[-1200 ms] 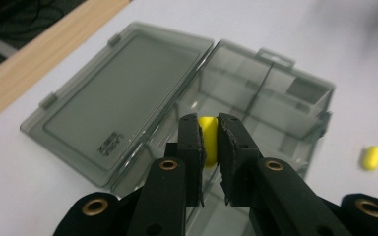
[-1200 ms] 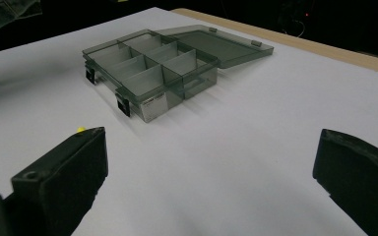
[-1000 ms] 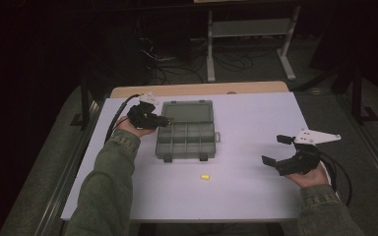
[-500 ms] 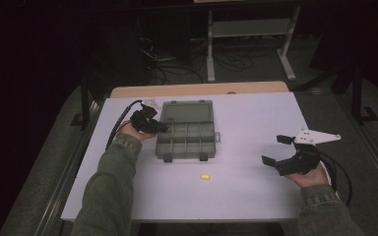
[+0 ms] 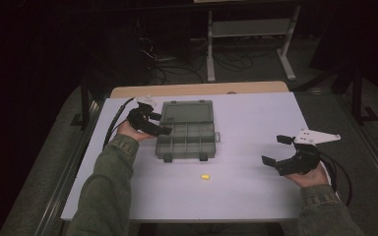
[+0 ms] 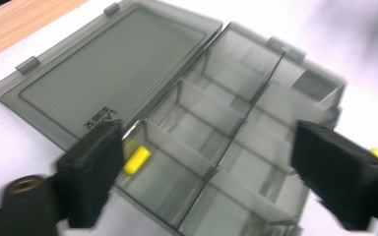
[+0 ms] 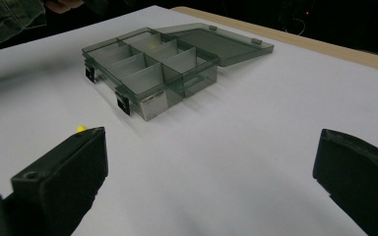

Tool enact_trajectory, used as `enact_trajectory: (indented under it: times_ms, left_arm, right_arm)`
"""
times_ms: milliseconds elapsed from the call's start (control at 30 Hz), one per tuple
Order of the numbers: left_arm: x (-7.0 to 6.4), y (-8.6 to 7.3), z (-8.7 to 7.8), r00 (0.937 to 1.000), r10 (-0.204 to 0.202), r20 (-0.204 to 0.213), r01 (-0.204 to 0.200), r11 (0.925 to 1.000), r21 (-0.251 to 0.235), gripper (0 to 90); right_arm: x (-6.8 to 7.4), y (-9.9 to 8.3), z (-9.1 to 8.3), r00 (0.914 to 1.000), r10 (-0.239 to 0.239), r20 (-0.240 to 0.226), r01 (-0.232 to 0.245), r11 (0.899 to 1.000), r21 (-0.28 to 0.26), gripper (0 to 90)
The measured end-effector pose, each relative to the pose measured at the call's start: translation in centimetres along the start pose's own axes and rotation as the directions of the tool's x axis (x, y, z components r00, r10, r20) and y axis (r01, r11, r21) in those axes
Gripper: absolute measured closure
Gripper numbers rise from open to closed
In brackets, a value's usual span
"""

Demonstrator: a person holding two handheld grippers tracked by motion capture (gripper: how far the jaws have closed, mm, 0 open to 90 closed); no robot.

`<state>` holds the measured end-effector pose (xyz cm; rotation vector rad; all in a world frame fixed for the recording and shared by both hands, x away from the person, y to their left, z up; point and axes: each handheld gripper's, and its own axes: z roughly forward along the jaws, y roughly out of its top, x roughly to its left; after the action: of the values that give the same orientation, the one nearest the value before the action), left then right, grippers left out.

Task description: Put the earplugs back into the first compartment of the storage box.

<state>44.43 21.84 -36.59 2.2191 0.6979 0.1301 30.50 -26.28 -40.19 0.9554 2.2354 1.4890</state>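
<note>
While the left hand-held gripper (image 5: 161, 125) hovers over the left edge of the smoke-grey translucent plastic compartment box (image 5: 186, 138), its jaws stand wide apart and hold nothing; one small yellow cylindrical piece (image 6: 136, 160) lies inside a compartment at the box's left side, just beside one jaw in the left gripper view. A second small yellow piece (image 5: 204, 176) lies loose on the white table sheet (image 5: 256, 123), near of the box and well apart from it, between the two hands. From the right hand-held gripper (image 5: 274, 151), likewise open and empty, this loose piece lies to the left and slightly near; from the left gripper it lies to the right and near. By judgement the left gripper is somewhat nearer to it, though it is occupied over the box, while the right gripper already points leftward towards it. The loose piece's long axis appears to run roughly left to right, though it is too small to be sure. The box sits left of the table's centre, its hinged flat lid (image 5: 187, 111) folded open on the far side, two latches on the near edge, its dividers forming two rows of compartments
</note>
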Motion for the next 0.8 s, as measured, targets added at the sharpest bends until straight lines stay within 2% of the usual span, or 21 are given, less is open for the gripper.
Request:
enact_trajectory:
  times_ms: [33,167,333,667,800]
  left_arm:
    - [-0.1,0.0,-0.1,1.0000,-0.003,0.004,0.004,0.9999,-0.010,0.0]
    - [-0.7,0.3,-0.6,0.9997,0.020,0.012,-0.020,0.9993,-0.031,0.0]
    - [-2.0,0.7,-0.8,0.9979,0.064,0.011,-0.064,0.9976,-0.028,0.0]
    - [-4.4,0.9,-1.3,0.9916,0.129,0.006,-0.129,0.9898,-0.061,0.0]
    - [-5.5,0.9,-1.3,0.9869,0.161,0.005,-0.160,0.9850,-0.064,0.0]
  right_arm:
    - [0.0,0.0,0.0,1.0000,-0.001,0.000,0.001,1.000,0.000,0.0]
    - [0.0,0.0,0.0,1.0000,0.001,0.001,-0.001,1.000,0.000,0.0]
    - [0.0,0.0,0.0,1.0000,0.001,0.003,-0.001,1.000,0.000,0.0]
    - [0.0,0.0,-0.1,1.0000,0.000,0.005,0.000,1.000,0.001,0.0]
    - [0.0,0.0,0.0,1.0000,0.000,0.005,0.000,1.000,0.002,0.0]
